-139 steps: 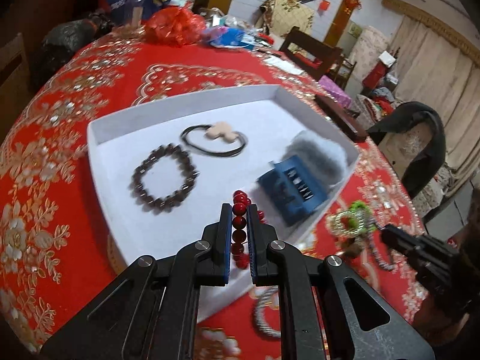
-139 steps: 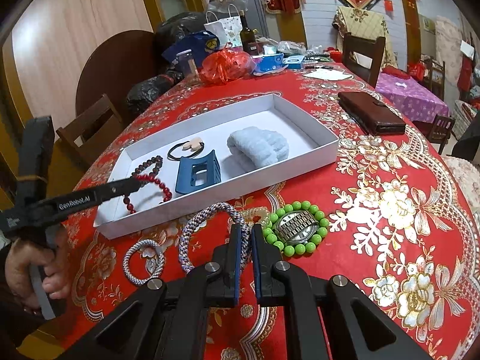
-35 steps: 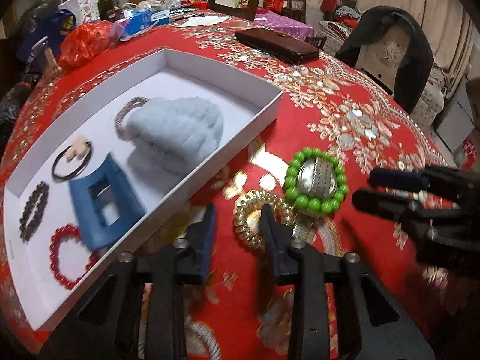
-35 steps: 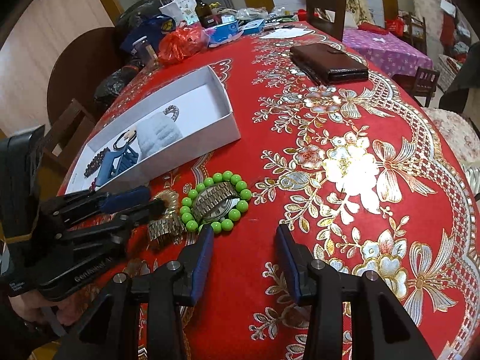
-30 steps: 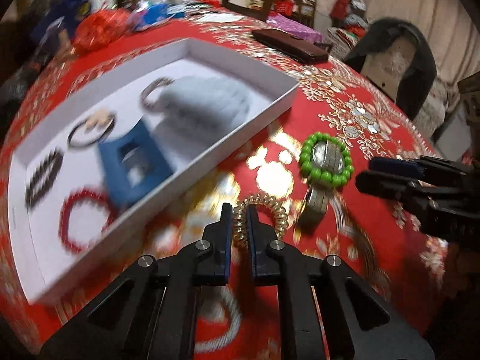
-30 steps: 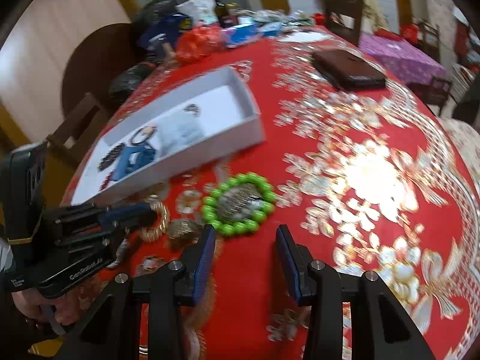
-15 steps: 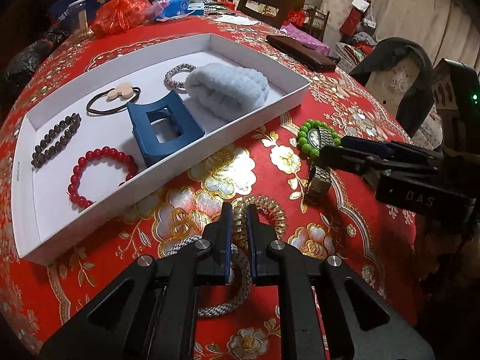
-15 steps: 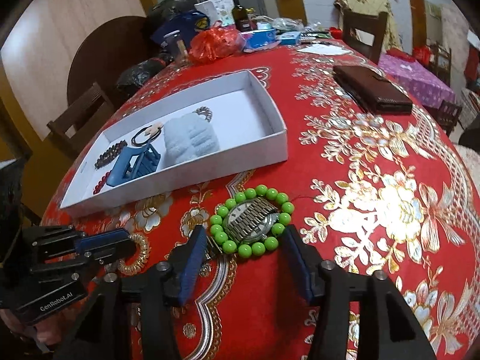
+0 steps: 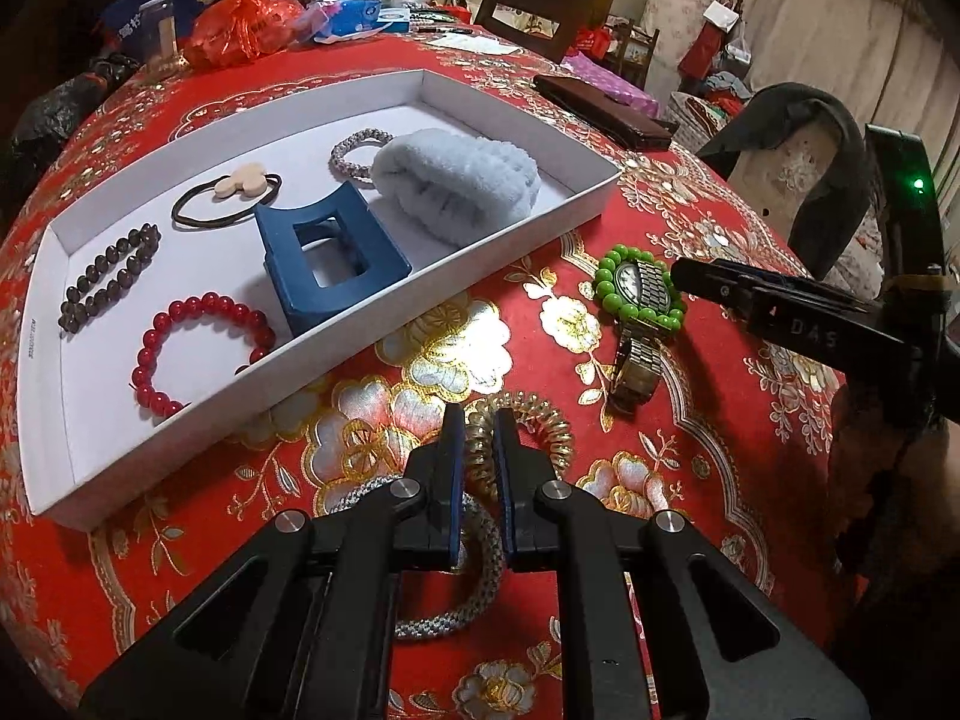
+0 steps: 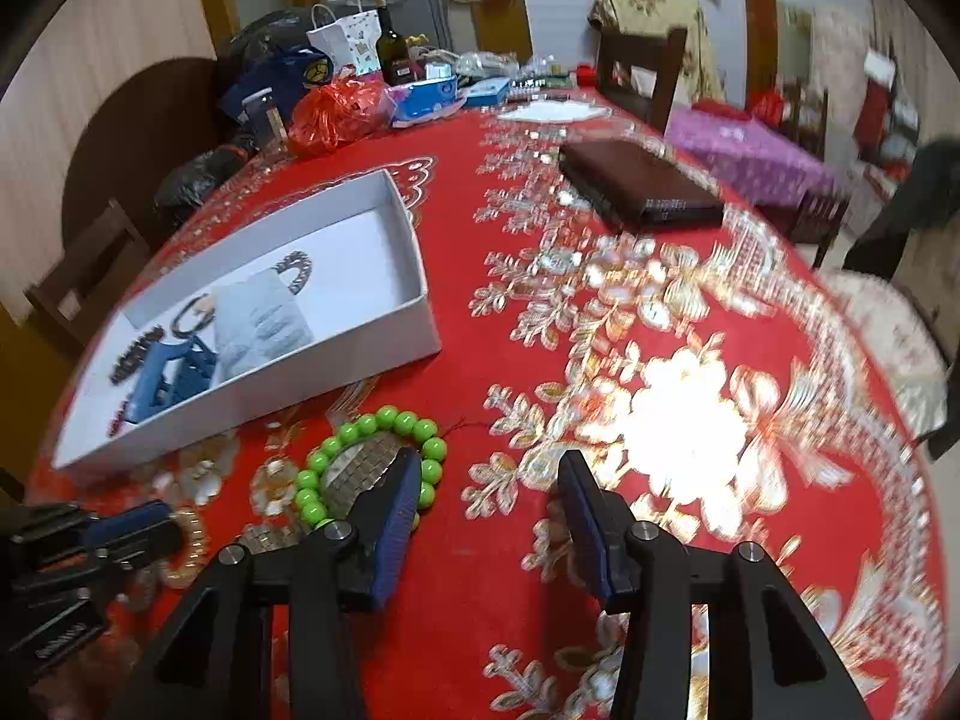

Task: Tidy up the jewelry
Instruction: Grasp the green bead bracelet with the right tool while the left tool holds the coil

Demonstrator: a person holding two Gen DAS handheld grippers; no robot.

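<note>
My left gripper (image 9: 477, 438) is shut on a gold spiral hair tie (image 9: 534, 429) just above the red cloth, near the front wall of the white tray (image 9: 516, 240). The tray holds a red bead bracelet (image 9: 198, 348), a dark bead bracelet (image 9: 108, 276), a blue claw clip (image 9: 333, 258), a fluffy blue band (image 9: 456, 183) and hair ties. A green bead bracelet (image 9: 639, 291) ringing a metal watch (image 9: 639, 354) lies to the right. My right gripper (image 10: 489, 495) is open, its left finger by the green bracelet (image 10: 378, 462). A grey braided band (image 9: 468, 570) lies under my left fingers.
A brown wallet (image 10: 639, 189) lies at the back of the round red table (image 10: 690, 420). Bags, a bottle and boxes (image 10: 360, 90) crowd the far edge. Chairs stand around the table.
My left gripper closed on the gold spiral tie and lifted it slightly. My right gripper swung right, staying open beside the green bracelet and watch.
</note>
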